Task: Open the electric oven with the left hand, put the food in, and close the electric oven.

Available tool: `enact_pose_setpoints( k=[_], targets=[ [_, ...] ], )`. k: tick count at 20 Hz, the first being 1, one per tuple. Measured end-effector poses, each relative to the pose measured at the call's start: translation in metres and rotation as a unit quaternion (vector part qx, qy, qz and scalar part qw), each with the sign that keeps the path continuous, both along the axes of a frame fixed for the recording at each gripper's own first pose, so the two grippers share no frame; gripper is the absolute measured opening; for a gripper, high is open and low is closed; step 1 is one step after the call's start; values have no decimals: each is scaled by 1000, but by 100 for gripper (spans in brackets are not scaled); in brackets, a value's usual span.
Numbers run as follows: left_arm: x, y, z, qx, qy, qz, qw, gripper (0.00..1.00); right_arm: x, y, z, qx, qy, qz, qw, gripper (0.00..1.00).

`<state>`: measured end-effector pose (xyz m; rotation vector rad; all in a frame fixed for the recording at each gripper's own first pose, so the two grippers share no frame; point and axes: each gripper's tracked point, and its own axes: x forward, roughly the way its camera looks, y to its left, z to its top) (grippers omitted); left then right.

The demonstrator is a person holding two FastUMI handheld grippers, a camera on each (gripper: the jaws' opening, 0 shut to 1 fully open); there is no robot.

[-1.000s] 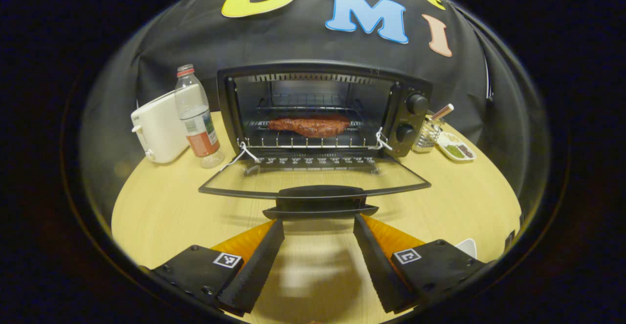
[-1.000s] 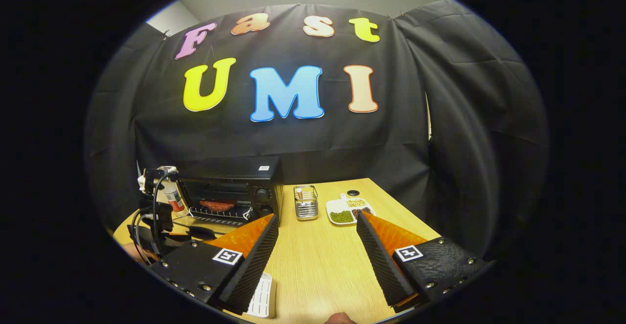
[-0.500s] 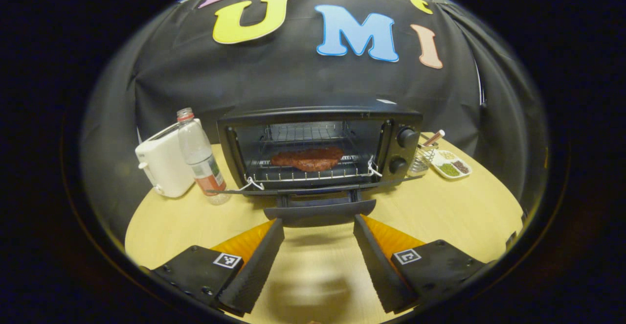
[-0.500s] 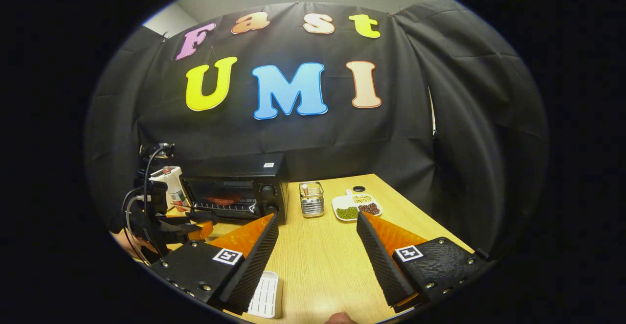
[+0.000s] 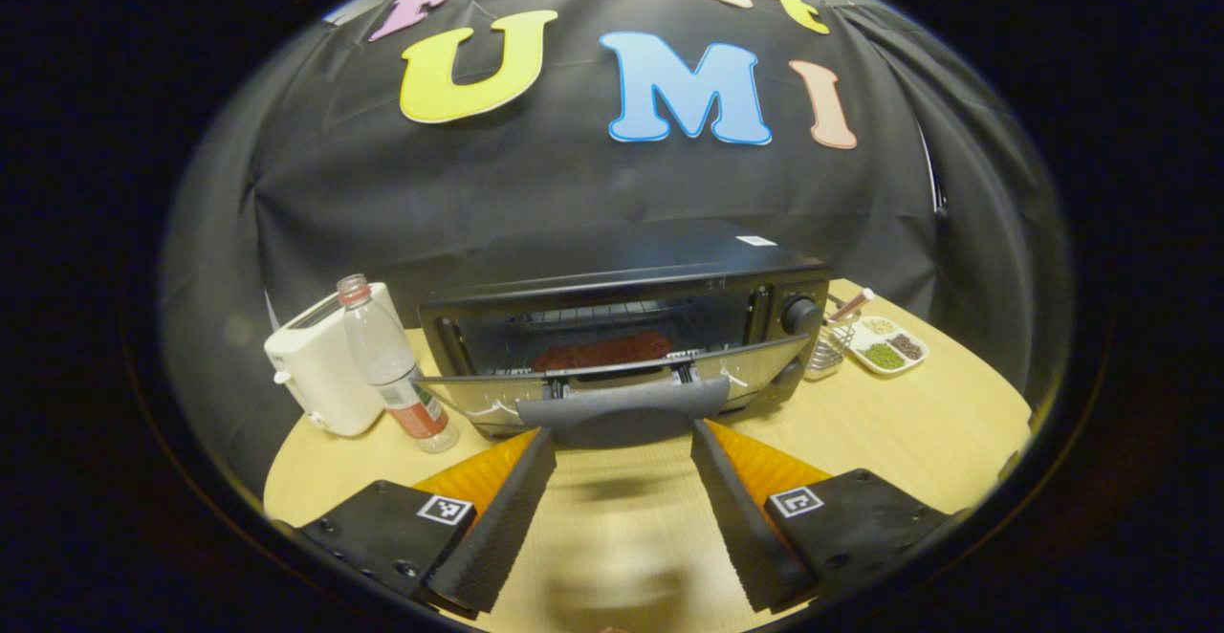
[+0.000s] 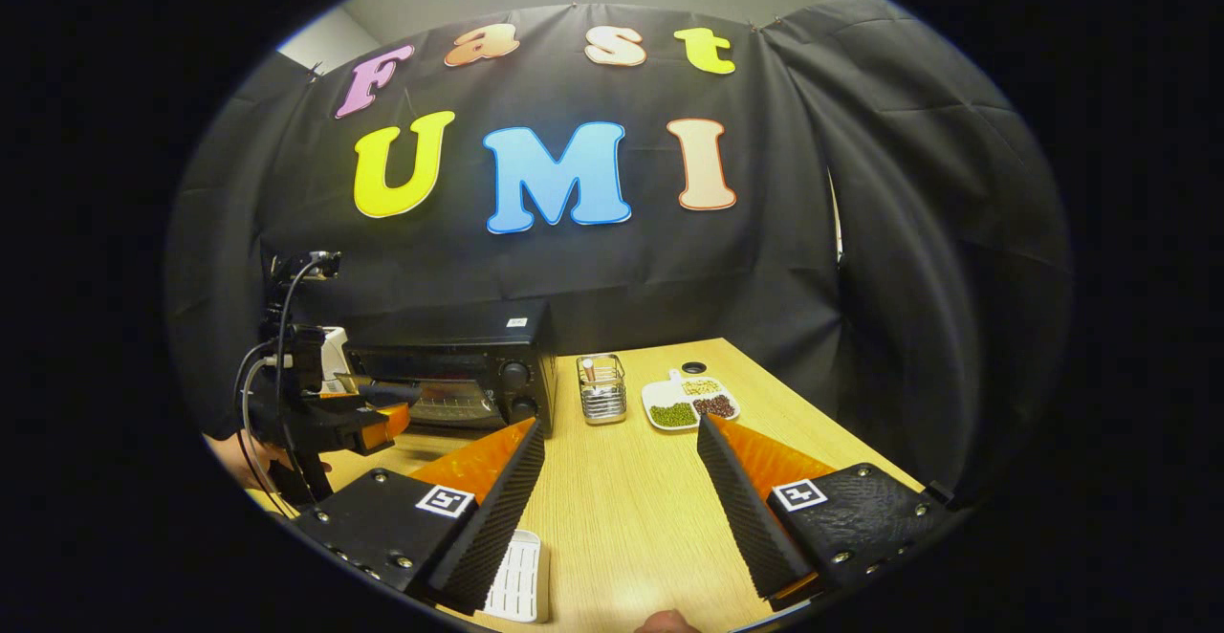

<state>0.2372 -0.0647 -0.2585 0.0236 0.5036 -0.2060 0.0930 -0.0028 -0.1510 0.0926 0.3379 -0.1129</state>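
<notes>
Working from nine o'clock across in the left gripper view, I pass the white toaster (image 5: 320, 380) and the plastic bottle (image 5: 390, 365) on the tabletop (image 5: 908, 413), neither part of the job. At the centre stands the electric oven (image 5: 622, 322), and through the gap above its door (image 5: 612, 380) I can see the food (image 5: 602, 351) lying on the rack inside, so I judge loading done. The door is tilted up, roughly partway between flat and shut, with its handle (image 5: 622, 408) just ahead of my left gripper (image 5: 622, 466). Those fingers are spread wide, one at each end of the handle; I cannot tell whether they touch it or push from beneath. At three o'clock sit the wire basket (image 5: 830, 341) and the divided dish (image 5: 885, 344).

In the right gripper view, the left gripper (image 6: 368, 418) shows at nine o'clock against the oven front, a hand (image 6: 239, 461) behind it. My right gripper (image 6: 622, 509) hangs over bare tabletop, fingers apart and empty, a small white tray (image 6: 516, 576) beside the near finger.

What is left, as I judge it: swing the door fully upright until it seats.
</notes>
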Motion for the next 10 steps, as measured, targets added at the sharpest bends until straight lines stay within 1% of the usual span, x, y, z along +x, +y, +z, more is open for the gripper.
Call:
enact_pose_setpoints(
  k=[1,2,8,9,10],
  targets=[
    [3,0,3,-4,-6,0,1000,100,-1,1,-1,-1,0,-1,1000,98],
    [6,-2,6,-7,-13,1,1000,97,-1,3,-1,-1,0,-1,1000,98],
    [16,-2,36,-25,-69,12,997,95,6,8,8,6,-18,10,1000,98],
    [15,-3,43,-27,-80,14,996,100,8,7,12,8,-24,13,1000,98],
    [14,-3,51,-29,-90,16,995,100,9,5,17,9,-32,16,999,98]
  ],
)
